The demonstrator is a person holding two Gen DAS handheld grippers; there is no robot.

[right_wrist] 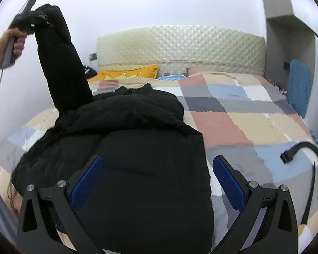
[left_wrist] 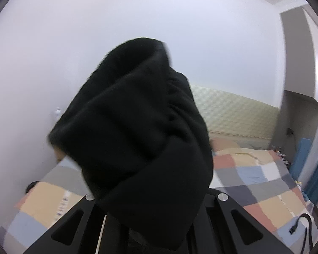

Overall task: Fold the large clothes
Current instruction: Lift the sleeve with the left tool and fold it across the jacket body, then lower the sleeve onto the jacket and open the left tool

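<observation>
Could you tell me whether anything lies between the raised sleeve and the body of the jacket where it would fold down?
Nothing visible does. The left gripper holds the black sleeve up over the bed's left side, and the jacket body below it lies bare on the checked bedspread. The right gripper hovers open over the near end.

The sleeve (left_wrist: 137, 131) is draping over the left gripper (left_wrist: 150, 222), hiding its fingers and blocking much of the bed (left_wrist: 254, 180) behind. In the right wrist view, the jacket (right_wrist: 137, 158) is running off the bottom edge, covering the bedspread beneath. The hand (right_wrist: 6, 48) is being cut off at the left edge. Small clutter (right_wrist: 279, 86) by the bed's far right corner is staying too tiny to identify.
</observation>
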